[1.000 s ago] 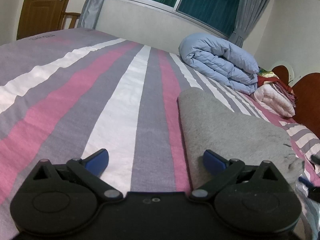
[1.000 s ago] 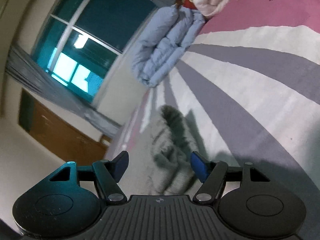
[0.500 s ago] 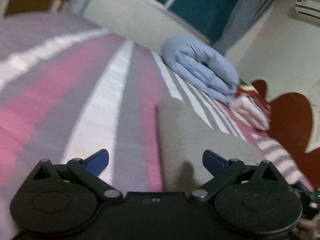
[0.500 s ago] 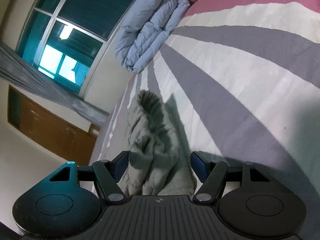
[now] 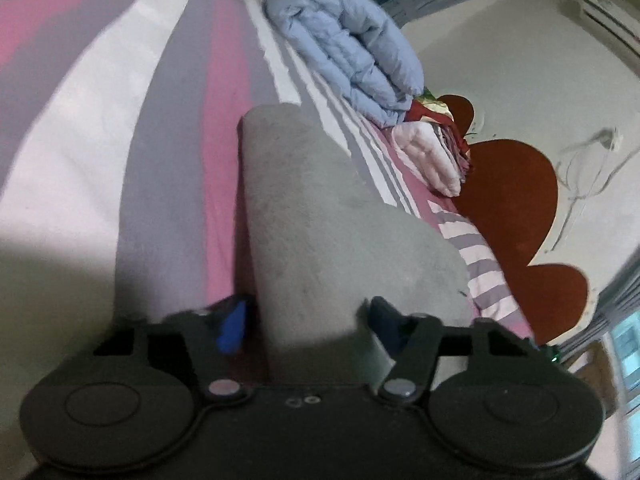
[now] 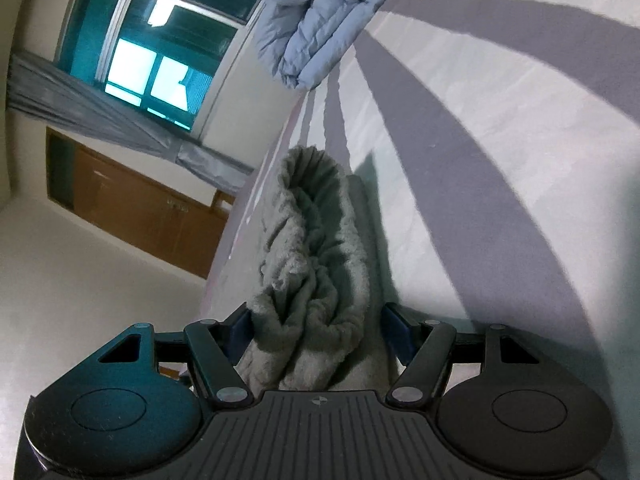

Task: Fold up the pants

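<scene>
Grey fleece pants (image 5: 320,216) are being straddled at one end by the left gripper (image 5: 306,320), its blue-padded jaws spread wide on either side of the fabric without visibly pinching it. The bunched opposite end (image 6: 312,280) is being bracketed by the right gripper (image 6: 320,326), likewise wide open. The pants are lying folded on a pink, grey and white striped bedsheet (image 5: 120,120), near a rolled light-blue duvet (image 5: 344,44). No writing is being shown legibly.

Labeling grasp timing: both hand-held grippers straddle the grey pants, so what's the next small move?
Probably close both. The left hand-held gripper and right hand-held gripper each have grey pants fabric between open fingers, not yet pinched, so closing secures the edge before lifting to fold.
</scene>
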